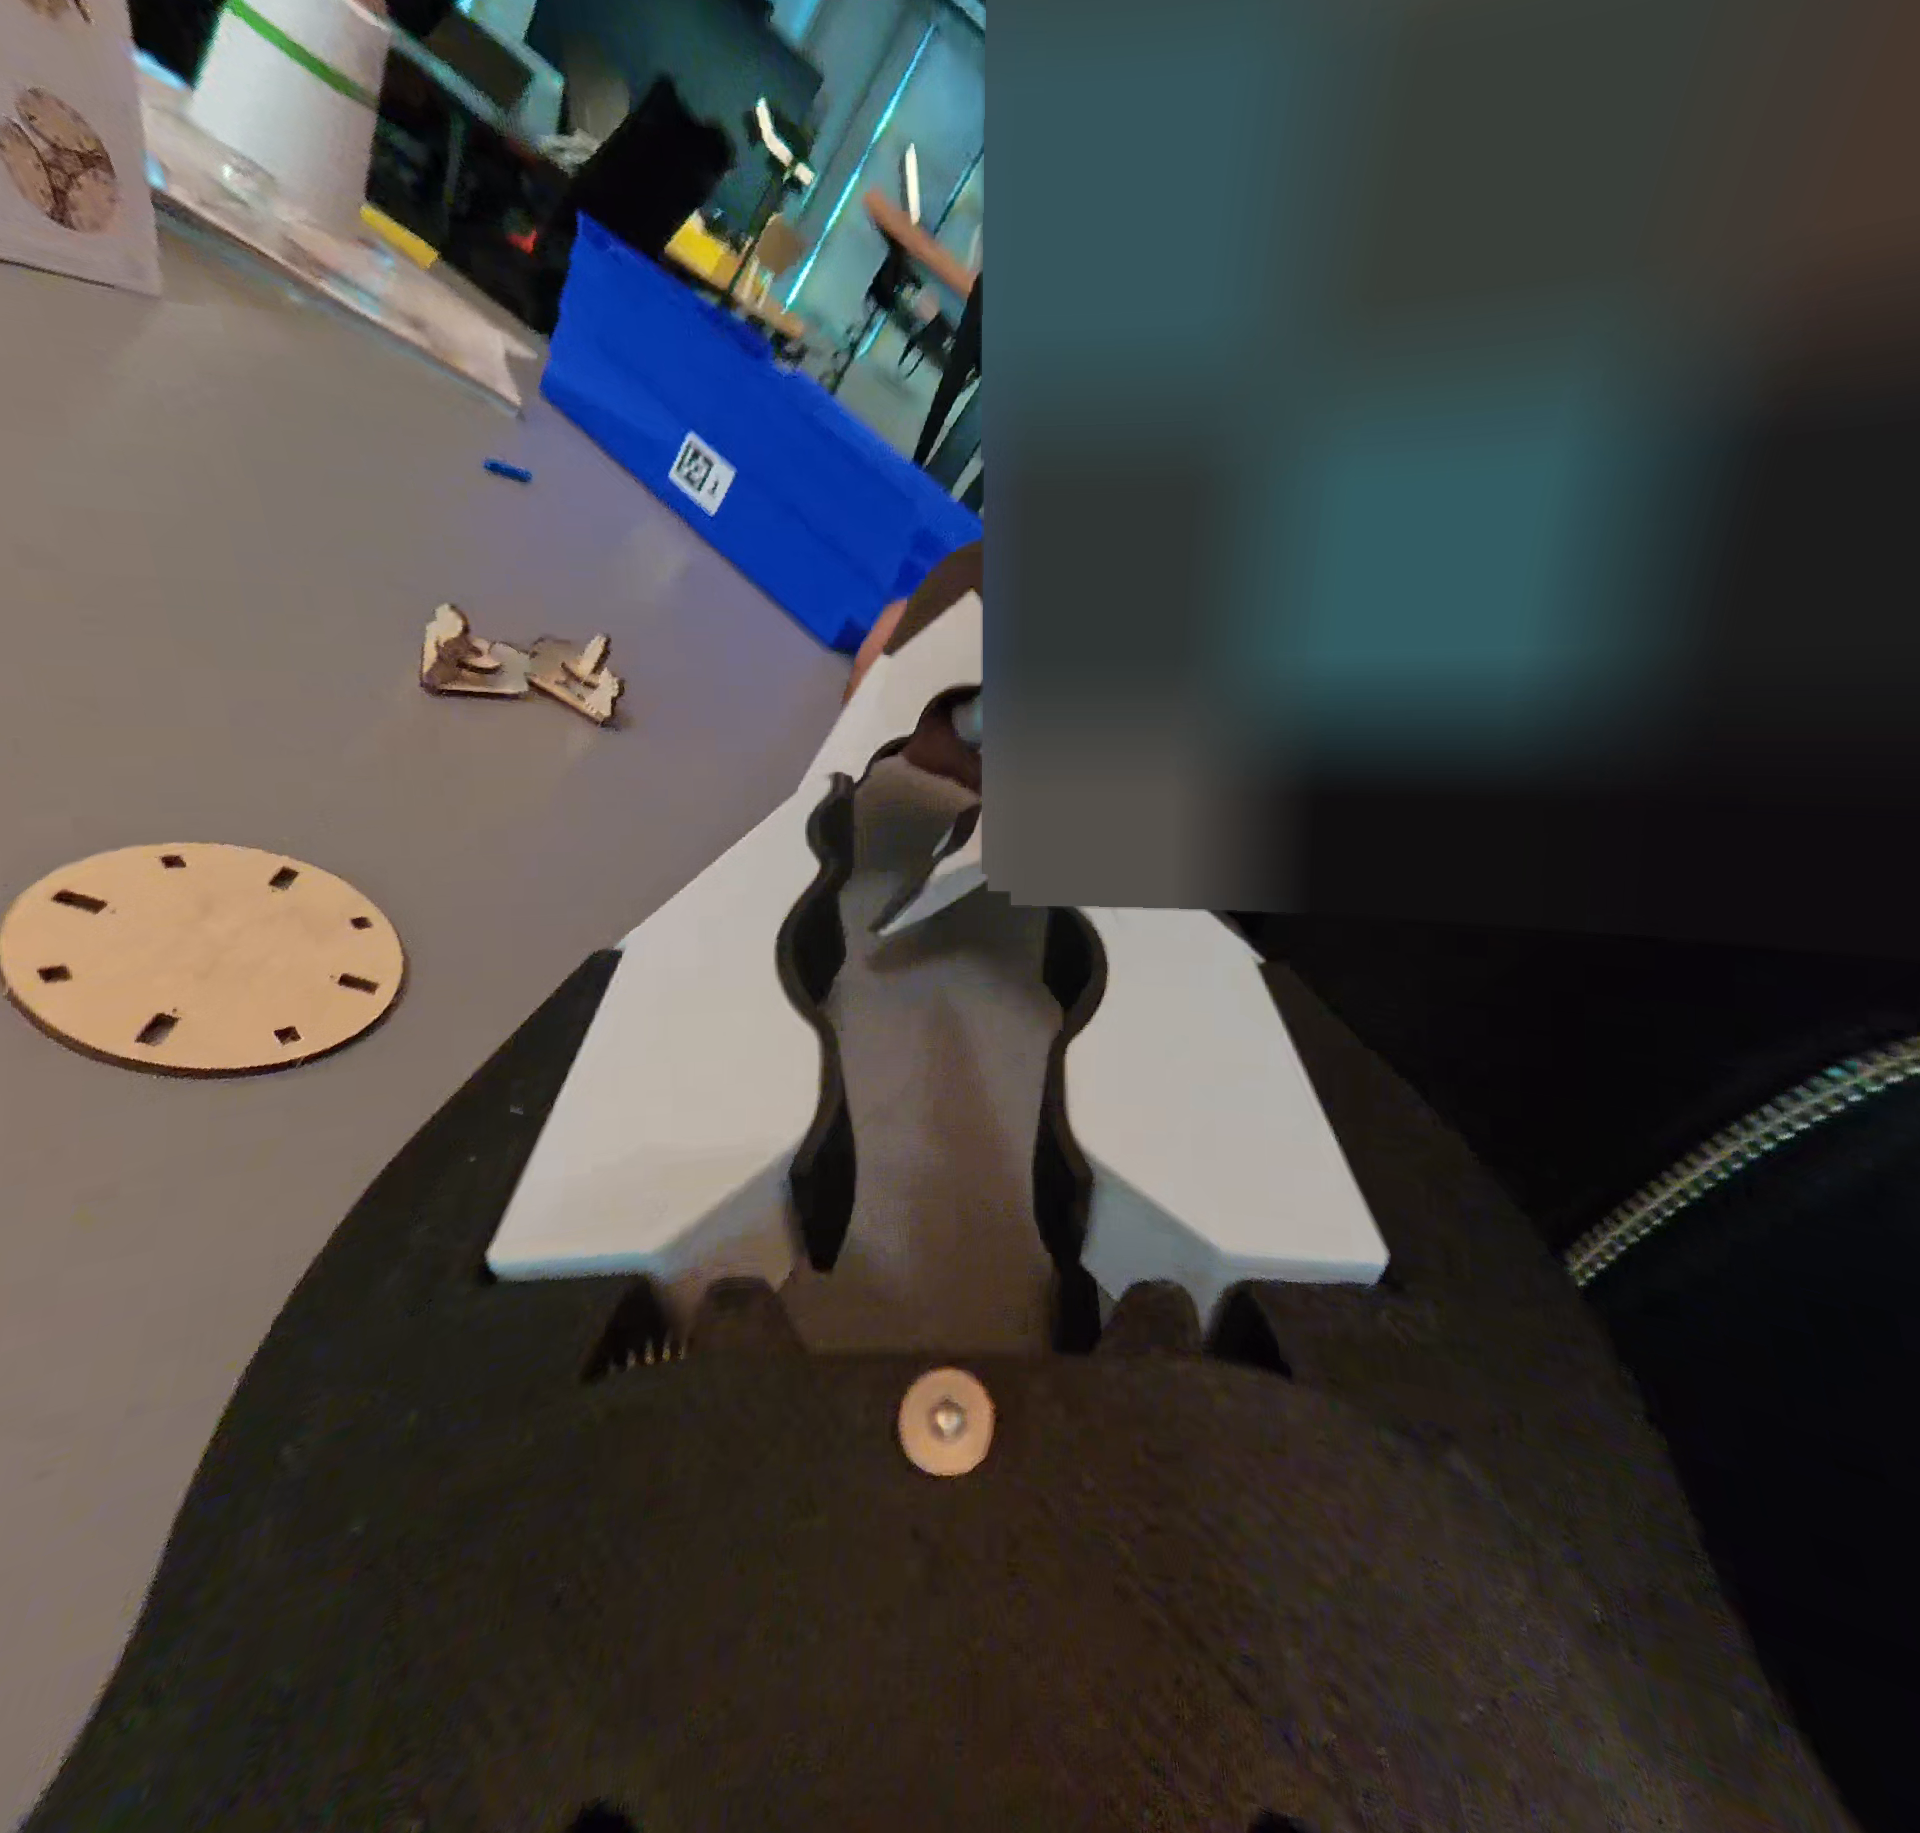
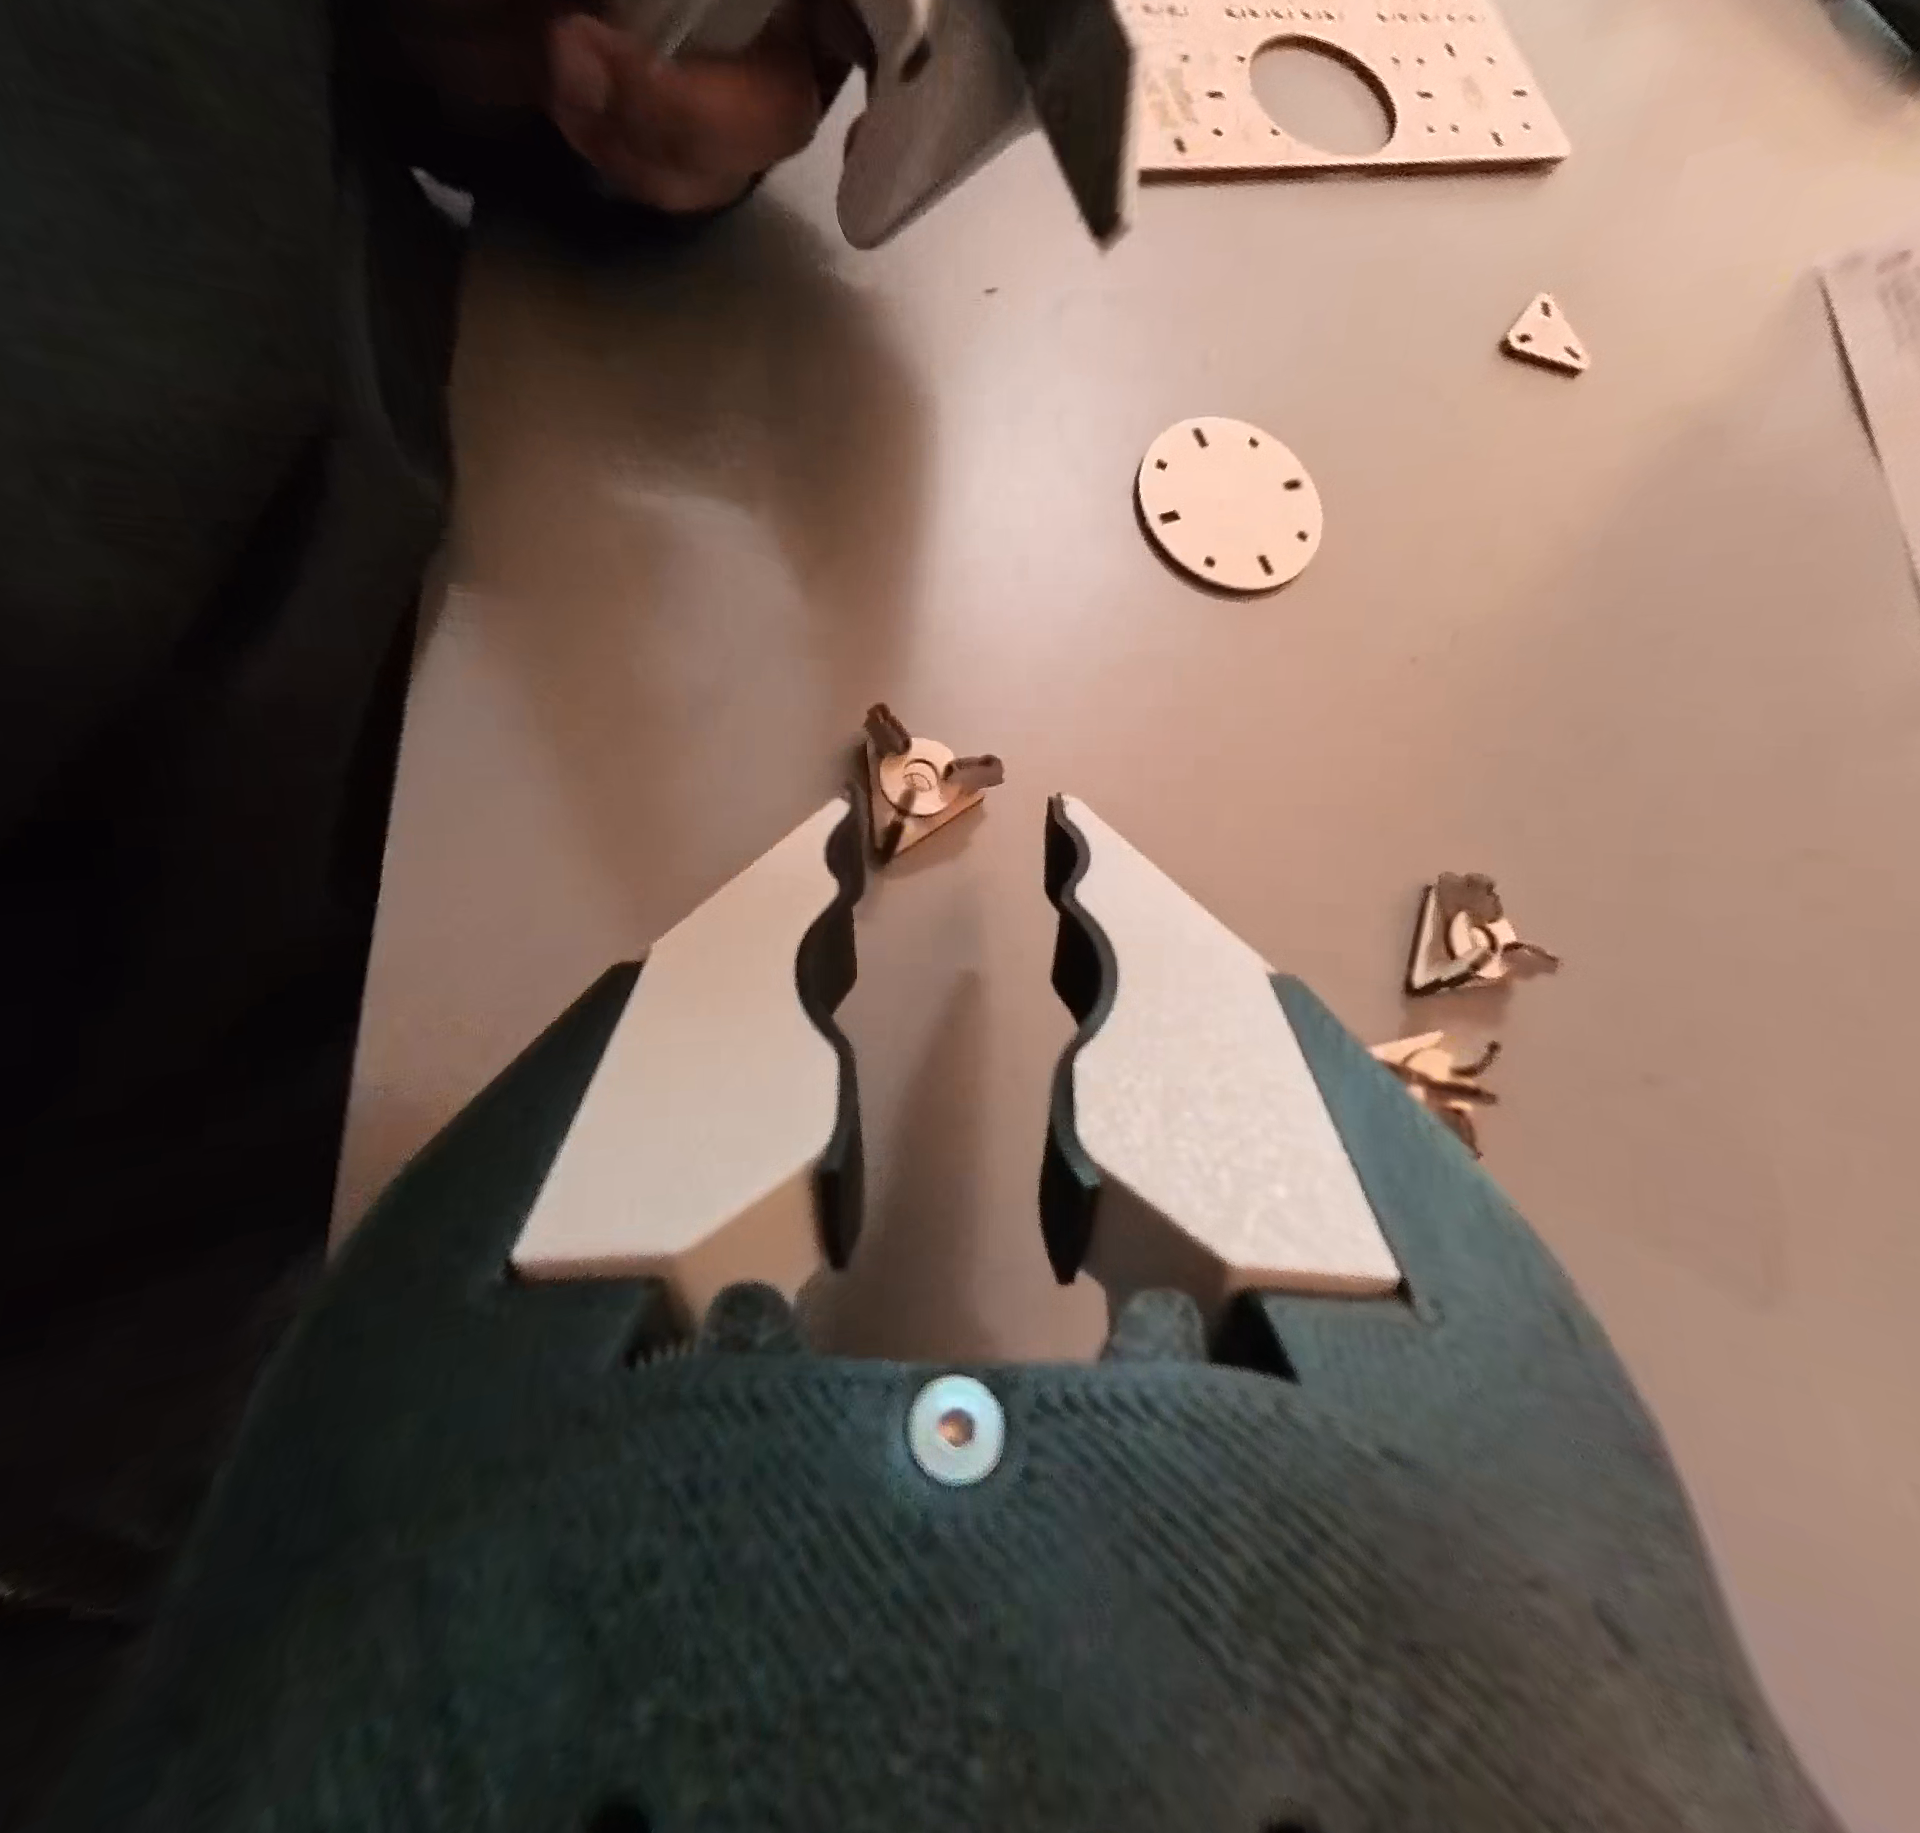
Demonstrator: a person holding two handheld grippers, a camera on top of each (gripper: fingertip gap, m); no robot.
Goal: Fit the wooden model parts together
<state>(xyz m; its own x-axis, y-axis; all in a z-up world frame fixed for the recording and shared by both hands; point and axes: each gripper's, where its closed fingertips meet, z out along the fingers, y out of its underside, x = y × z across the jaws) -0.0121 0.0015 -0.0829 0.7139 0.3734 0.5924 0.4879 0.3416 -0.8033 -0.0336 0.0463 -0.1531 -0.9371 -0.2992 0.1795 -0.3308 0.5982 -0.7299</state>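
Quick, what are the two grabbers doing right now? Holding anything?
Left gripper: jaws open, holding nothing.
Right gripper: jaws open, empty, just short of a small wooden triangle piece.

Right gripper point(image 2: 951, 817) open over grey table point(image 2: 1039, 381), nothing between its pads. Just ahead of left fingertip: small wooden triangle piece point(image 2: 920, 796) (pegs upright). Farther ahead to the right, slotted wooden disc point(image 2: 1230, 507). Far ahead, other gripper point(image 2: 987, 173), wooden sheet point(image 2: 1455, 69) beyond.
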